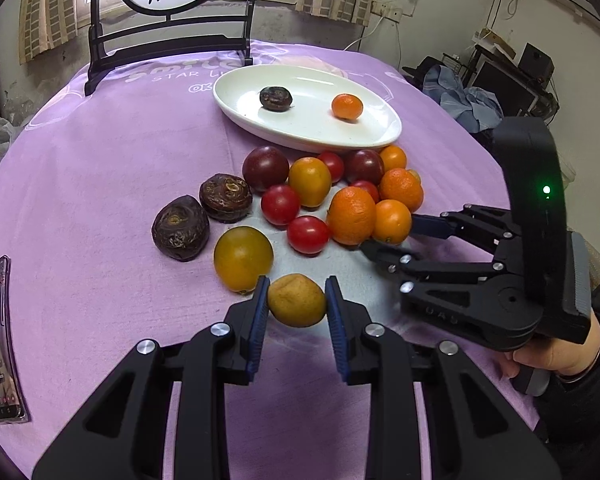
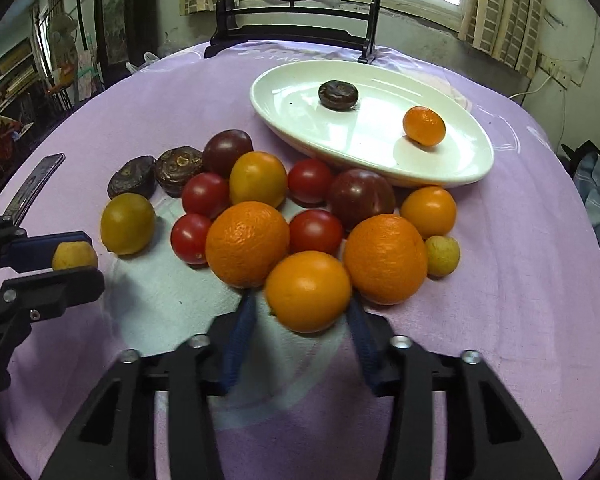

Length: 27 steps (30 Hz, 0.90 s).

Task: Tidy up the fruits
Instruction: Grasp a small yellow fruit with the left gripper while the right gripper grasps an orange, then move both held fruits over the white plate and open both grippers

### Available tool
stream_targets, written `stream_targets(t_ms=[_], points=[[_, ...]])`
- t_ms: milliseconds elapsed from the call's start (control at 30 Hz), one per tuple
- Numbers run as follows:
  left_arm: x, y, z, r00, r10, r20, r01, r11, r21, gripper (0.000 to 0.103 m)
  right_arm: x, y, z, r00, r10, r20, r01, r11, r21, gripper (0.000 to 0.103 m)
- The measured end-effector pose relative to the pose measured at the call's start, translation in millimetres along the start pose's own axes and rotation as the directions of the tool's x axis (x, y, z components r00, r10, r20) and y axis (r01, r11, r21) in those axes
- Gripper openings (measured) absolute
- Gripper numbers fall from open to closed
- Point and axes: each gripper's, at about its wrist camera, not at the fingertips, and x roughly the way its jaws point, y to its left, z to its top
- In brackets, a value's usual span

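Left gripper (image 1: 297, 282): clamps a small yellow fruit (image 1: 297, 302) between both blue pads, low in the middle of the left wrist view. Holds it clear of the purple-clothed surface (image 1: 100, 184), probably for carrying to the white plate (image 1: 300, 128) in the upper middle.

Right gripper (image 2: 302, 300): appears clamped on a round orange fruit (image 2: 308, 292) at the near edge of the fruit pile (image 2: 260, 184), low in the centre of the right wrist view. Pads blurred there, yet seen touching the fruit on both sides. Takes the nearest fruit first, likely so as not to disturb the rest.

On the plate already: a dark wrinkled fruit (image 1: 276, 98) and a small orange one (image 1: 347, 107), well apart, with plenty of bare plate between and around them. Suggests sorting only just begun.

Pile packed tight, fruits touching one another, far side touching the plate's near rim. Calls for lifting straight up before travelling, since round neighbours could roll.

Open cloth at the left and lower parts of both views. Phone (image 1: 0, 340) at the lower left edge, a black framed screen (image 1: 168, 20) behind the plate at the top. Best path to the plate: over the pile, not round it.
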Motion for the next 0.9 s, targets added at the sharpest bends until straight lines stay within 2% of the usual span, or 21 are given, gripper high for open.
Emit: stream_targets(t_ms=[167, 300, 433, 567, 633, 767, 900], points=[[-5.4, -3.6, 0.1, 1.0, 0.008, 0.004, -0.008, 1.0, 0.007, 0.027, -15.5, -15.7, -6.3, 0.999, 0.035, 0.028, -0.037, 0.997, 0.07, 0.039], [-13.0, -8.0, 3.9, 1.0, 0.018, 0.018, -0.019, 1.0, 0.025, 0.027, -43.3, -27.5, -16.7, 0.992, 0.099, 0.073, -0.106, 0.988, 0.11, 0.039], [-21.9, -15.1, 28.1, 0.999, 0.022, 0.047, -0.024, 0.998, 0.053, 0.027, -77.0, -44.5, -14.6, 0.983, 0.092, 0.162, -0.114, 0.985, 0.127, 0.039], [-27.2, -23.9, 68.0, 0.995, 0.026, 0.096, -0.032, 0.997, 0.069, 0.027, -99.2, -62.6, 5.4, 0.967, 0.049, 0.251, -0.083, 0.988, 0.127, 0.04], [-22.7, -27.6, 92.2, 0.993, 0.029, 0.112, -0.038, 0.996, 0.075, 0.028, -98.8, -68.6, 21.4, 0.963, 0.024, 0.27, -0.058, 0.991, 0.118, 0.04], [11.2, -28.0, 137.1, 0.995, 0.052, 0.082, -0.057, 0.996, 0.066, 0.028, -72.5, -79.9, 55.9, 0.968, 0.005, 0.253, -0.031, 0.995, 0.098, 0.04], [69.1, -18.1, 168.7, 0.996, 0.088, -0.033, -0.086, 0.996, 0.036, 0.028, -29.2, -89.8, 80.0, 0.986, -0.003, 0.169, -0.016, 0.994, 0.108, 0.04]])
